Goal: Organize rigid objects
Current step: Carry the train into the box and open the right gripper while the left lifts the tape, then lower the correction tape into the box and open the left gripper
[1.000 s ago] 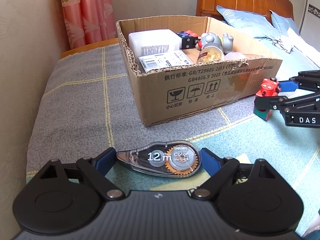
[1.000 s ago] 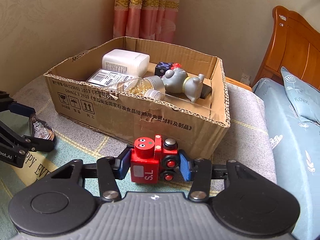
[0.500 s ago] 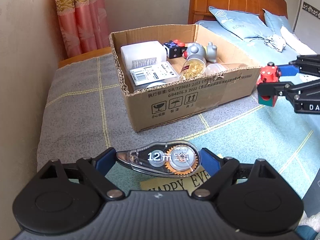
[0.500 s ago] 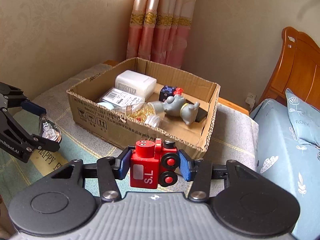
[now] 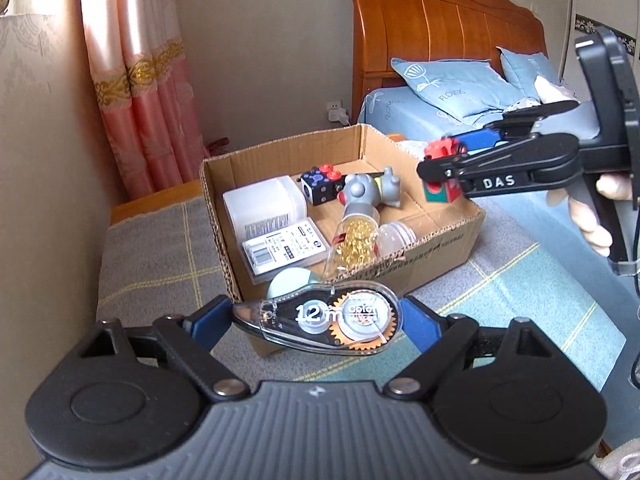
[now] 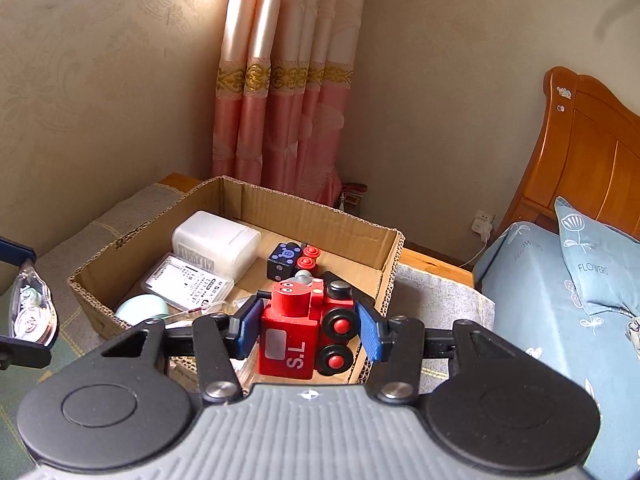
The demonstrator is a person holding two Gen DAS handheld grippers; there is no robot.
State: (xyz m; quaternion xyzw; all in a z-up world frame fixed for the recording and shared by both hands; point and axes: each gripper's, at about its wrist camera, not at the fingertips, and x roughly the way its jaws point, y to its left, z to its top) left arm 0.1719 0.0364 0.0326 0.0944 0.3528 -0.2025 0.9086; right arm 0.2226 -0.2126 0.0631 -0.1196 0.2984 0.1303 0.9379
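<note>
My left gripper (image 5: 318, 320) is shut on a clear correction tape dispenser (image 5: 320, 322) and holds it in the air above the near wall of the open cardboard box (image 5: 436, 248). My right gripper (image 6: 306, 330) is shut on a red toy train (image 6: 306, 330) and holds it above the box's right side (image 6: 390, 280); the train also shows in the left wrist view (image 5: 440, 160). The box holds a white container (image 5: 266, 206), a flat labelled case (image 5: 286, 250), a black cube toy (image 5: 322, 184), a grey figurine (image 5: 368, 190), a bottle of gold capsules (image 5: 354, 242) and a pale green lid (image 5: 290, 284).
The box stands on a grey and teal checked cover (image 5: 156, 264). A wall (image 5: 44, 160) runs along the left, with pink curtains (image 5: 136, 92) behind. A bed with blue pillows (image 5: 452, 84) and a wooden headboard (image 5: 440, 24) lies to the right.
Both grippers have risen and moved in over the box with their objects still held. The train now hangs above the box's right side; the tape is over its near wall.
</note>
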